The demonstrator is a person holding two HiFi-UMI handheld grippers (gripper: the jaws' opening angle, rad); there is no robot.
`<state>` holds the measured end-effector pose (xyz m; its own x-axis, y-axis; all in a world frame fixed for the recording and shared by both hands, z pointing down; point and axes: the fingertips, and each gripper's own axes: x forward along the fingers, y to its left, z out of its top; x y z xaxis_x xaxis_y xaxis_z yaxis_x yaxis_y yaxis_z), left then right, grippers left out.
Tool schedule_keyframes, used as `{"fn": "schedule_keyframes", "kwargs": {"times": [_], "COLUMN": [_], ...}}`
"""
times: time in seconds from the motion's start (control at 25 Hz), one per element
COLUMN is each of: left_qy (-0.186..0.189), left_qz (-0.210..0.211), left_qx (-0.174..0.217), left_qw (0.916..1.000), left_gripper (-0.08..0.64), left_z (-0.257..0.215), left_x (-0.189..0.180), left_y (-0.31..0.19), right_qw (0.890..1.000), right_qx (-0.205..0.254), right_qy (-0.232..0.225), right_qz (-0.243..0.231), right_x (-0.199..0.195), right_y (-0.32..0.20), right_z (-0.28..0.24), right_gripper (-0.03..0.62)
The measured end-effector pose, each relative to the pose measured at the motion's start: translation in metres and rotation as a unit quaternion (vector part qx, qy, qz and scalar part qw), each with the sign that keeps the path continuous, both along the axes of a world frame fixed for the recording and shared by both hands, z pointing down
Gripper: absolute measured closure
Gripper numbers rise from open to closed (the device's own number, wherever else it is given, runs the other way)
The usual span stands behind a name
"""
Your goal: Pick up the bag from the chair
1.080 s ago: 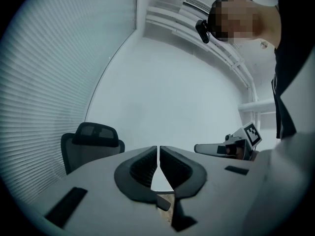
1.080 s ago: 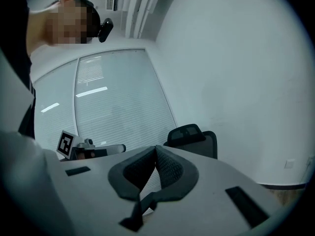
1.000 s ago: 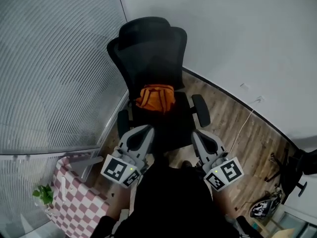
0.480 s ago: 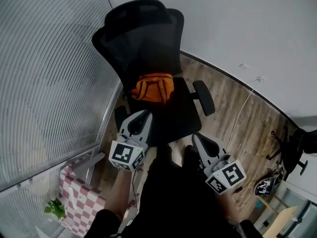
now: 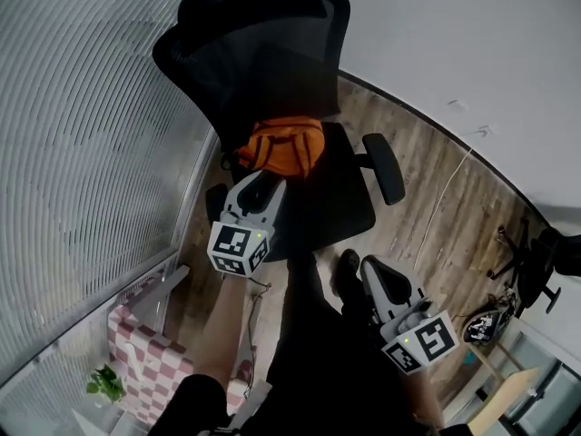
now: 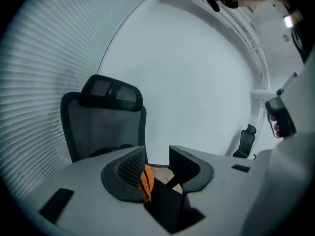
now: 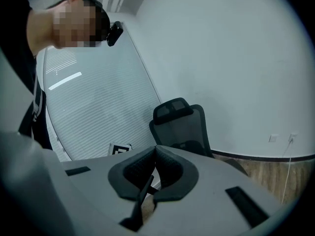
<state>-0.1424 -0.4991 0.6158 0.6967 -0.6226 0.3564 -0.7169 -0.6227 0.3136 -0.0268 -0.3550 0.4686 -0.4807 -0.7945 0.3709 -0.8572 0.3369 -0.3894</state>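
Note:
An orange bag (image 5: 283, 145) lies on the seat of a black mesh office chair (image 5: 340, 203), against the backrest. My left gripper (image 5: 260, 182) reaches over the seat's left front, its tips just short of the bag. In the left gripper view its jaws have just been opening and the left gripper (image 6: 157, 155) stands open. A strip of the bag (image 6: 146, 182) shows in the gap, and the pads are not pressing on it. My right gripper (image 5: 371, 268) hangs low beside my leg, away from the chair. In its own view the right gripper (image 7: 154, 152) is shut and empty.
A slatted glass wall (image 5: 82, 134) runs along the left and a white wall (image 5: 472, 44) stands behind the chair. A red checked cloth (image 5: 136, 361) with a small plant (image 5: 105, 384) lies at lower left. A cable (image 5: 447, 209) crosses the wood floor; another chair base (image 5: 531, 271) stands at right.
My left gripper has moved forward and down to the near edge of the bag. The right gripper has sunk toward the lower right, beside my leg.

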Motion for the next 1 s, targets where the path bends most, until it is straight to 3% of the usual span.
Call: {"fn": "schedule_keyframes", "kwargs": {"times": [0.2, 0.44, 1.0], "left_qy": [-0.058, -0.139, -0.226], "left_qz": [0.012, 0.045, 0.047], "left_qx": [0.001, 0.016, 0.0], "left_qw": [0.9982, 0.9891, 0.973], "left_gripper": [0.383, 0.374, 0.376], "left_z": [0.047, 0.1, 0.189], "left_x": [0.009, 0.023, 0.025], "left_y": [-0.025, -0.043, -0.086], "right_qw": [0.999, 0.999, 0.994], "right_qx": [-0.029, -0.044, -0.083], "right_qy": [0.0, -0.007, -0.013], "right_qz": [0.015, 0.025, 0.068], "right_x": [0.007, 0.006, 0.027], "right_y": [0.001, -0.003, 0.004], "right_z": [0.018, 0.032, 0.064], "right_gripper": [0.572, 0.572, 0.572]}}
